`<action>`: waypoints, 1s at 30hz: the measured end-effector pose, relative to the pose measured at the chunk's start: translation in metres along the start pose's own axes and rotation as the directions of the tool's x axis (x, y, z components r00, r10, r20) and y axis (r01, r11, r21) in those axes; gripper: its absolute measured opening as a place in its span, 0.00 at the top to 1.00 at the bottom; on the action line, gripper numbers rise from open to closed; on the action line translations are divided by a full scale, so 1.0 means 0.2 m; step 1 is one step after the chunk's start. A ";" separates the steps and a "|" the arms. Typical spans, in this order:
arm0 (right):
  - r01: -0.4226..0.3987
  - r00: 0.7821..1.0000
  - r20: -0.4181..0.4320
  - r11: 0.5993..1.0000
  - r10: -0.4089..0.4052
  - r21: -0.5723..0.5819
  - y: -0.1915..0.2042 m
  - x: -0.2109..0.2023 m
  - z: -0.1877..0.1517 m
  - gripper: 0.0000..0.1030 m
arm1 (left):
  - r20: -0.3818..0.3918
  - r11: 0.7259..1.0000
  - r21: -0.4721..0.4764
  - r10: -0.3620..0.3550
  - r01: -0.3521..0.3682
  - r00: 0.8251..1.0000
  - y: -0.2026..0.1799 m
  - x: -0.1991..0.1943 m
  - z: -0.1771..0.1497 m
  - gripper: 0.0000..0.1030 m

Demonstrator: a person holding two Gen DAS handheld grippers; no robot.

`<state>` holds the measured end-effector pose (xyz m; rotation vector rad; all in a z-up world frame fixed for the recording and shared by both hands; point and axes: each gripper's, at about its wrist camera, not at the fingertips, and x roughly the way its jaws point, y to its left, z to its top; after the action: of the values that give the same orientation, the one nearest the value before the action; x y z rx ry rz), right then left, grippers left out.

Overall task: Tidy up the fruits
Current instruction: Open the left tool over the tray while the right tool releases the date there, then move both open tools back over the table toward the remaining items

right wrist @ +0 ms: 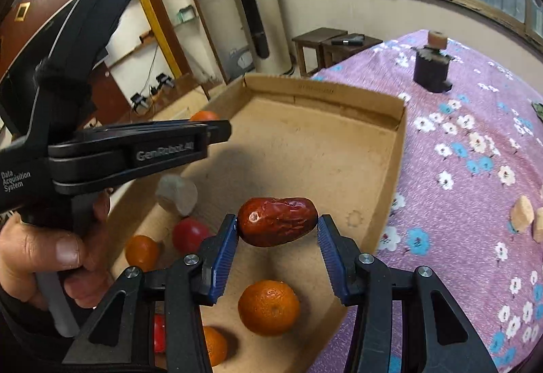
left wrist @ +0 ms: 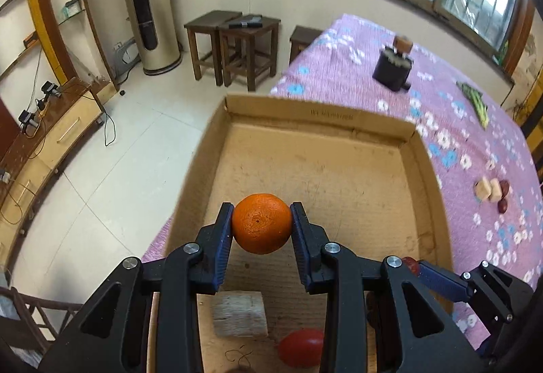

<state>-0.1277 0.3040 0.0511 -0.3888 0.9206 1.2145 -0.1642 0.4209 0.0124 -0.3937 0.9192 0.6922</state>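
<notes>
Gripping an orange [left wrist: 261, 223] between both blue pads, the left gripper [left wrist: 261, 225] holds it above the floor of the cardboard box [left wrist: 420, 149], near the box's middle; below that fruit, toward the box's near end, lie a pale block [left wrist: 240, 313] and a red tomato [left wrist: 301, 347]. Over the box's near right corner, the right gripper [right wrist: 277, 226] carries a wrinkled red date [right wrist: 277, 221]; the left pad touches the date's end, while at the right pad a narrow gap seems to show, so whether the clamp is firm cannot be told. Under the date, on the box floor, sit a second orange [right wrist: 268, 307], a third orange [right wrist: 142, 252] by the left wall, and another at the near edge, partly hidden. The box rests on a purple flowered bedspread [right wrist: 468, 189]; right of the box lie wooden blocks [right wrist: 522, 218], and beyond its far right corner stands a dark device [right wrist: 431, 69].
</notes>
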 end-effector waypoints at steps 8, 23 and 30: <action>0.019 0.999 -0.033 0.997 -0.022 -0.071 0.03 0.07 0.01 0.52 | -0.097 1.000 0.007 0.015 -0.015 0.995 -0.01 0.10 -0.01 0.69; -0.034 0.999 0.022 0.999 0.034 -0.008 -0.07 -0.16 -0.03 0.40 | 0.005 0.998 -0.053 0.023 -0.022 1.000 -0.02 -0.10 -0.08 0.35; -0.006 0.997 0.083 0.998 0.001 0.068 -0.22 -0.41 -0.17 0.40 | 0.077 0.999 -0.016 -0.030 0.031 0.997 -0.23 -0.26 -0.15 0.34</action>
<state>-0.1058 0.2140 0.0845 -0.2805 0.8888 1.1906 -0.1714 0.3507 0.0406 -0.3936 0.8337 0.6834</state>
